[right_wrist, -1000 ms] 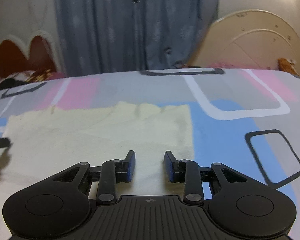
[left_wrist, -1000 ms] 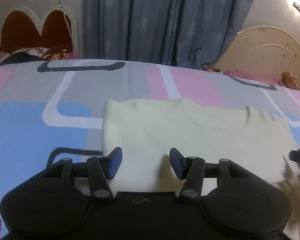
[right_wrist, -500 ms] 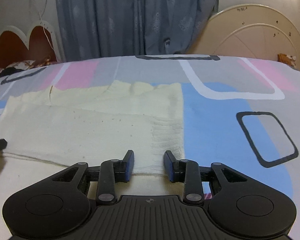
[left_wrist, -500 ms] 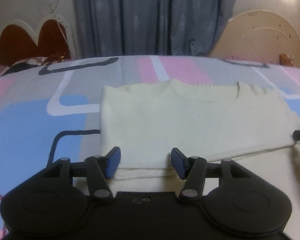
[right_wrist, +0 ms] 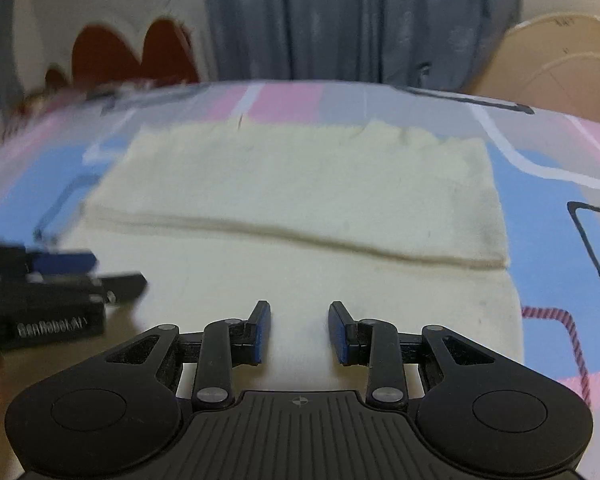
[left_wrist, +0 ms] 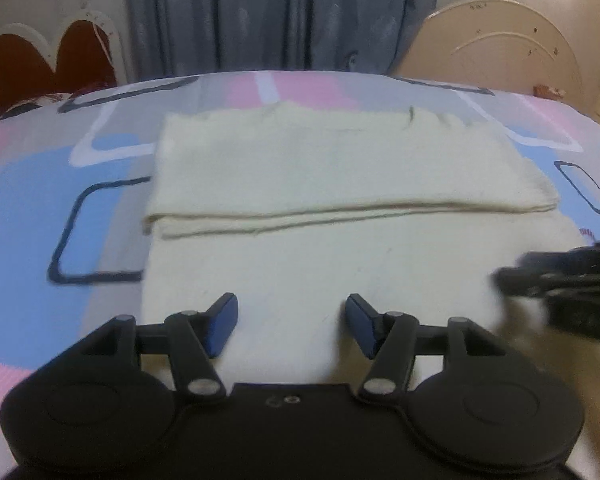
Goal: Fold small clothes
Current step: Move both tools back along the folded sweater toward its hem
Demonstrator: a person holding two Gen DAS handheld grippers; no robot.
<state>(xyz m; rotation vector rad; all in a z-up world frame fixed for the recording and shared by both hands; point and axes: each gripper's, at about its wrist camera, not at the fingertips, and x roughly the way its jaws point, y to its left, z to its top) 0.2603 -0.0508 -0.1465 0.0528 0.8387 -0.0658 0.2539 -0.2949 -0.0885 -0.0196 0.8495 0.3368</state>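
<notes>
A cream knitted garment [left_wrist: 340,168] lies flat on the bed, its far part folded over into a double layer whose edge runs across the middle. My left gripper [left_wrist: 290,300] hovers over the near single layer, and its jaws are opening with nothing between them. My right gripper [right_wrist: 299,305] is open by a narrow gap over the garment [right_wrist: 300,180], also with nothing in it. Each gripper shows blurred at the side of the other's view: the right gripper [left_wrist: 560,276] and the left gripper [right_wrist: 60,276].
A bedsheet [left_wrist: 28,200] patterned in pink, blue and grey covers the bed around the garment. Behind it hang grey-blue curtains [left_wrist: 280,16]. A red and white headboard [left_wrist: 40,64] stands at the far left and a cream headboard [left_wrist: 500,40] at the far right.
Both grippers have drawn back toward the near side, so the folded edge now lies farther ahead. The left jaws stand wider. Each gripper shows larger in the other's view.
</notes>
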